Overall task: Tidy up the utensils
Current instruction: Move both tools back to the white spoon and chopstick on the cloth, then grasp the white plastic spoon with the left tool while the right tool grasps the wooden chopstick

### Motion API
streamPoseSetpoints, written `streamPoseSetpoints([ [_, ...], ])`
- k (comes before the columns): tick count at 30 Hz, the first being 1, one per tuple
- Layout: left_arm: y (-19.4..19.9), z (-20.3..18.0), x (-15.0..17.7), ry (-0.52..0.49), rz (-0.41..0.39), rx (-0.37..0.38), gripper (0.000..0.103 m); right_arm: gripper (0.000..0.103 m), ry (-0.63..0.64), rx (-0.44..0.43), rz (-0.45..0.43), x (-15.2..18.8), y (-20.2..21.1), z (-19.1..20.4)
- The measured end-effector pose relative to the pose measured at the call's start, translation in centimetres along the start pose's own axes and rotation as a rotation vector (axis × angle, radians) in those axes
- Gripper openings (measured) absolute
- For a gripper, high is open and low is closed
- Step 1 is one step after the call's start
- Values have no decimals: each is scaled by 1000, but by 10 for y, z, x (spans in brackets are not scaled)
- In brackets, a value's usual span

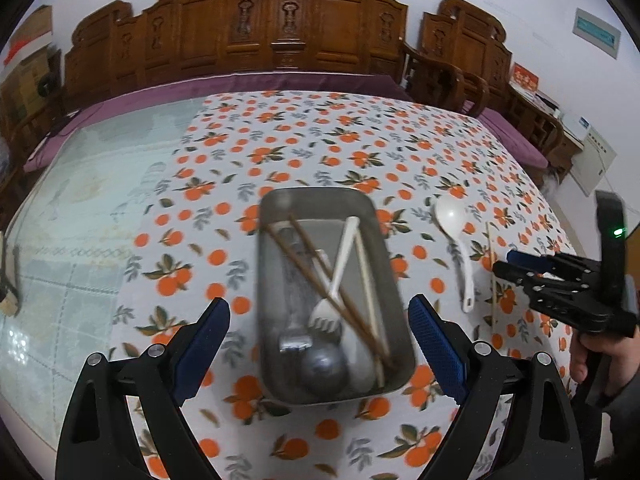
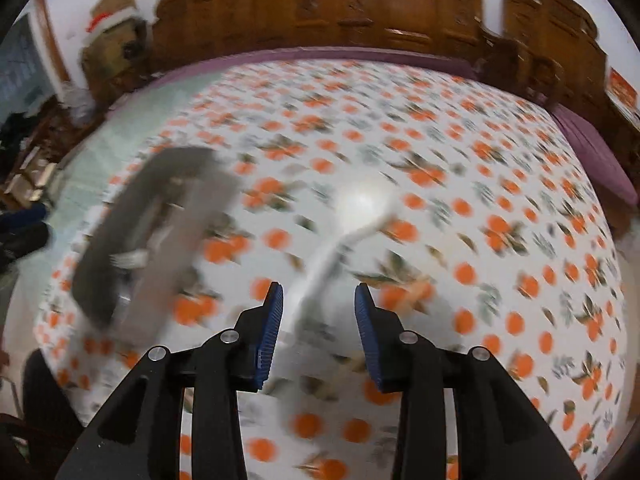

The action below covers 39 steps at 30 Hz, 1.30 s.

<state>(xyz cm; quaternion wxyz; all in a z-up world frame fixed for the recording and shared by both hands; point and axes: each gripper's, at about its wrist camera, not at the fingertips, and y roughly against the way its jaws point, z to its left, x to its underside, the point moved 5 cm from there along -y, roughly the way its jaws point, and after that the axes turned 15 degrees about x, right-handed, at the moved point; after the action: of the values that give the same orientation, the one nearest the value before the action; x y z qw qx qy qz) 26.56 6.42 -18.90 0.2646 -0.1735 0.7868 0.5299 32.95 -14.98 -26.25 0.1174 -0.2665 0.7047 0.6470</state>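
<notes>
A metal tray point(image 1: 394, 240) sits mid-table and holds brown chopsticks point(image 1: 316, 276), a white fork point(image 1: 332, 304), a pale chopstick point(image 1: 368, 280) and a metal spoon point(image 1: 316, 360). My left gripper point(image 1: 320, 344) is open, its jaws on either side of the tray's near end. A white spoon point(image 1: 454, 220) and a single pale chopstick point(image 1: 494, 292) lie on the cloth right of the tray. My right gripper point(image 2: 318, 320) is open over the white spoon's handle point(image 2: 320, 272), seen blurred. It also shows in the left wrist view point(image 1: 510, 266).
The table has an orange-print cloth point(image 1: 320, 140) and a pale green mat point(image 1: 80, 220) on its left part. Carved wooden benches point(image 1: 280, 32) with purple cushions stand behind and to the right. The tray shows blurred in the right wrist view point(image 2: 104, 272).
</notes>
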Motion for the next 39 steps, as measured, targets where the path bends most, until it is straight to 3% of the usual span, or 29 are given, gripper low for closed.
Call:
streamPoseSetpoints([
  [6, -19, -24, -3, -23, 19, 23, 87, 40, -32, 27, 90, 16, -34, -14],
  [12, -32, -40, -3, -42, 38, 25, 87, 39, -8, 74, 94, 12, -43, -12],
  [19, -40, -51, -6, -56, 44, 29, 87, 22, 23, 107, 117, 16, -42, -25],
  [26, -57, -67, -11, -76, 58, 41, 87, 7, 14, 81, 144, 25, -40, -47],
  [39, -114, -104, -19, -113, 114, 76, 87, 6, -35, 35, 117, 35, -25, -75],
])
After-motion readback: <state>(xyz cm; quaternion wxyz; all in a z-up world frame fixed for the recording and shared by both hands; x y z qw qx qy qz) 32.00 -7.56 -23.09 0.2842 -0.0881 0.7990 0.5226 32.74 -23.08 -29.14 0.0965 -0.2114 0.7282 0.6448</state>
